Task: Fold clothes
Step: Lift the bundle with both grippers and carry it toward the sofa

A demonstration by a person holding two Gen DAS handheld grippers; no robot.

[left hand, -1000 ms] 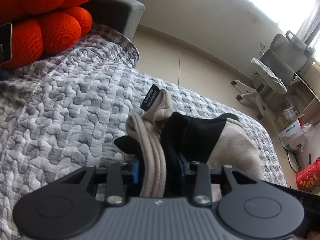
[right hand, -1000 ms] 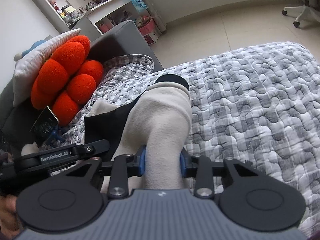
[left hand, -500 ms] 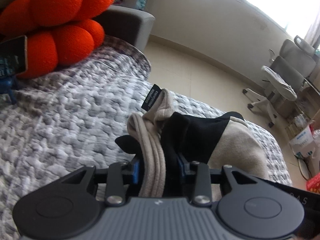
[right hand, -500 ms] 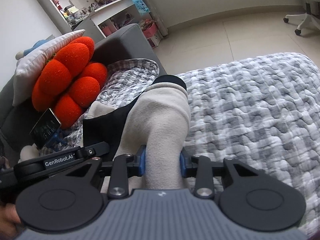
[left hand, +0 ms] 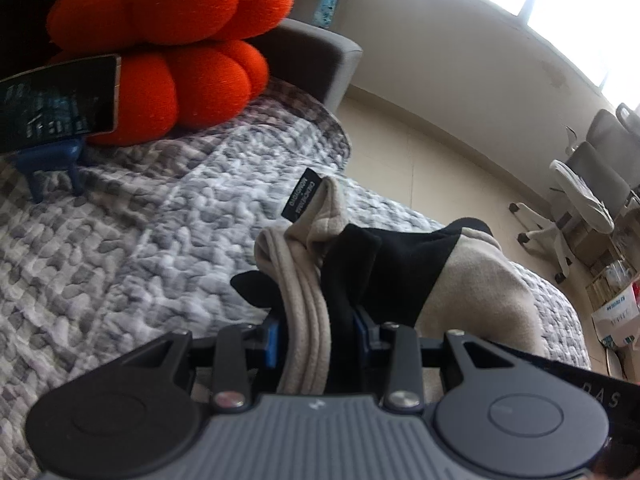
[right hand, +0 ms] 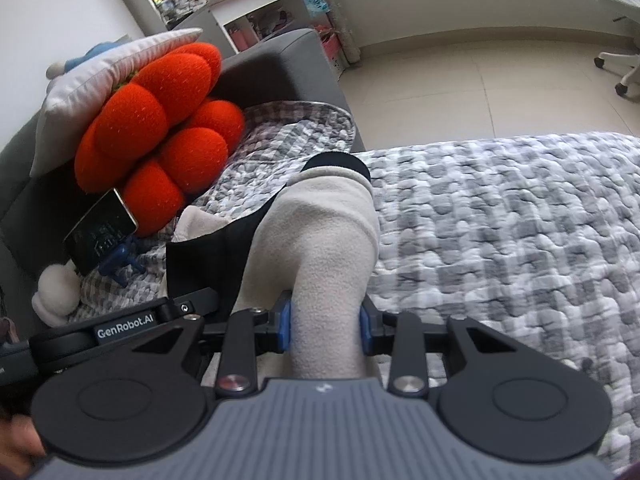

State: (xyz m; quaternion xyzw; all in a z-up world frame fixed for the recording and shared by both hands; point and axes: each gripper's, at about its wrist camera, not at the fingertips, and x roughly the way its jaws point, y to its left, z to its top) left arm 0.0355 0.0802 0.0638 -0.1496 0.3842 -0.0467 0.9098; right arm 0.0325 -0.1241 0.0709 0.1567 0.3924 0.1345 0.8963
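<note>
Nearest the cameras, the left claw (left hand: 316, 332) is clamped on bunched layers of a beige and black fleece garment (left hand: 460, 276), and the right claw (right hand: 325, 326) pinches another thick beige roll of it. The garment hangs gathered between them above the grey and white quilted bedspread (left hand: 120, 248), so folding looks under way: nothing lies flat and neat yet. Beyond sits an orange knobbly cushion (right hand: 160, 128).

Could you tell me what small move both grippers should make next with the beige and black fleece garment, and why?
Probably lower it onto the grey quilted bedspread. The left gripper and right gripper each pinch a bunched fold of the beige and black fleece garment, which looks lifted above the bed, so nothing can be folded flat until it is laid down.
</note>
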